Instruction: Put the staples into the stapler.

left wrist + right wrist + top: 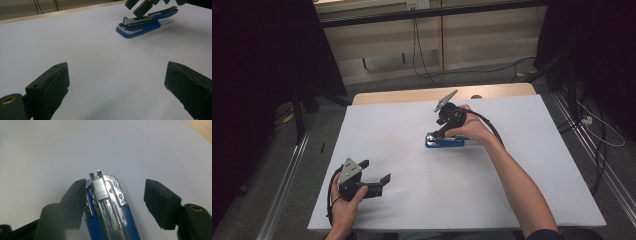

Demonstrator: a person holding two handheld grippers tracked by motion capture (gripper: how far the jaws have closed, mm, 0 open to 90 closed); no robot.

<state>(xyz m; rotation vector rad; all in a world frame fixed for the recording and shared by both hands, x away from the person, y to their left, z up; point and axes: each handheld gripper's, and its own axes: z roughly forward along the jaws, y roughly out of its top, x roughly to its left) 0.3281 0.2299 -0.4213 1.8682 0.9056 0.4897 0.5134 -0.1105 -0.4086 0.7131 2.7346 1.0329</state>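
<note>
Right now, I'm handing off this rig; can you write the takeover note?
Left gripper: open, holding nothing, near the table's front left corner.
Right gripper: open, jaws on either side of the blue stapler; one pad looks against its side, the other stands apart.
Stapler: lies mid-table, top arm raised, staple strip exposed.
Done: not clear from here, apart from the open stapler.
Left: probably close it or regrip; confirm first.
</note>
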